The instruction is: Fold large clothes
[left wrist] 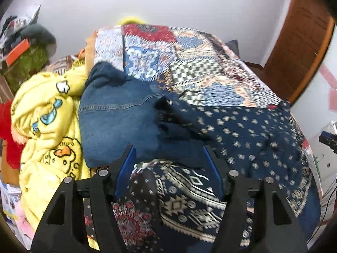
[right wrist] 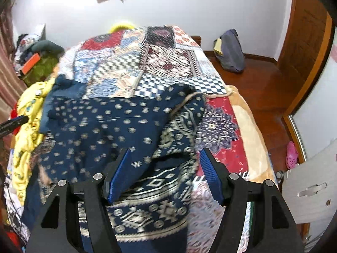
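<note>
A large navy garment with cream dots and a geometric border [left wrist: 242, 130] lies spread on the patchwork bedspread [left wrist: 189, 59]; it also shows in the right wrist view [right wrist: 109, 126]. My left gripper [left wrist: 168, 154] is open just above its near edge, nothing between the jaws. My right gripper [right wrist: 164, 156] is open over the patterned border, empty. A folded blue denim piece [left wrist: 118, 113] lies left of the garment. The other gripper's tip shows at the right edge in the left wrist view [left wrist: 327, 139] and at the left edge in the right wrist view [right wrist: 14, 122].
A yellow cartoon-print blanket [left wrist: 46, 126] is heaped at the bed's left side. Cluttered shelves [left wrist: 23, 48] stand at far left. A wooden door [right wrist: 305, 42], a grey bag [right wrist: 231, 50] on the wooden floor and a pink shoe [right wrist: 291, 154] are at the right.
</note>
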Action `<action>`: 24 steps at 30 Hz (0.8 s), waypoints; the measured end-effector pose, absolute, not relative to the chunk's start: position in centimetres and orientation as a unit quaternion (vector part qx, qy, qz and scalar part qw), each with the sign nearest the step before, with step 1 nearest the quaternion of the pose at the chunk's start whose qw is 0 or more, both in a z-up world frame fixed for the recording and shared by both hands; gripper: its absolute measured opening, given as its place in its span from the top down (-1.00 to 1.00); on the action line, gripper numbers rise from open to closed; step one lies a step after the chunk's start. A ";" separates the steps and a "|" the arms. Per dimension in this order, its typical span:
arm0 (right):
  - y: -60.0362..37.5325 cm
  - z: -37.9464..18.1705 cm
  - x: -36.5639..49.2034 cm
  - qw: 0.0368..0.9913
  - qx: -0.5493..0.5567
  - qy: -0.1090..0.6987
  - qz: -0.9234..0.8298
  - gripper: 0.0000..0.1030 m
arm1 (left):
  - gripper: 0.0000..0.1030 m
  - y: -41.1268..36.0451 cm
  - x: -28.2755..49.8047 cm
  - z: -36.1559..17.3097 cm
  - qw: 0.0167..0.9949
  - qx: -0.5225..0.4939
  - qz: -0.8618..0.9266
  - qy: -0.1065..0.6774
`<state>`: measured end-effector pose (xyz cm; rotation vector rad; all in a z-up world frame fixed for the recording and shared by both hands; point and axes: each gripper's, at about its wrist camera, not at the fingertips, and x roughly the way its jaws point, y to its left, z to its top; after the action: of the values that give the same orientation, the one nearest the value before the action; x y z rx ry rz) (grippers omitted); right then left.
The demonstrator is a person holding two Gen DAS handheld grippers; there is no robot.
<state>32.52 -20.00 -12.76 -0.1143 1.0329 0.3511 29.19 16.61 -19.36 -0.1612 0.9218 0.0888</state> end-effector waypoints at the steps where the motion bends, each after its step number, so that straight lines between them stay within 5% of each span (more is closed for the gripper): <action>1: -20.0 -13.7 33.3 0.851 -0.060 0.497 0.159 -0.23 | -0.23 17.0 29.7 -20.1 0.888 -0.086 0.040 0.450; 11: -21.3 -20.7 39.5 0.805 0.034 0.575 0.142 -0.23 | -0.23 19.2 36.8 -28.9 0.835 -0.191 -0.001 0.516; 19: -19.9 -21.7 43.0 0.807 0.044 0.559 0.186 -0.24 | -0.21 19.4 40.4 -29.2 0.849 -0.210 -0.025 0.484; 22: -19.2 -22.0 43.9 0.812 0.043 0.552 0.186 -0.23 | 0.23 19.0 41.8 -29.4 0.849 -0.211 -0.026 0.483; 24: -18.7 -22.1 44.2 0.815 0.042 0.547 0.187 -0.01 | 0.37 19.0 42.4 -29.7 0.846 -0.226 -0.015 0.483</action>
<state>44.18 -18.74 -22.14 0.0889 1.1665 0.3982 42.41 18.98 -29.75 -0.4777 1.0194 -0.0325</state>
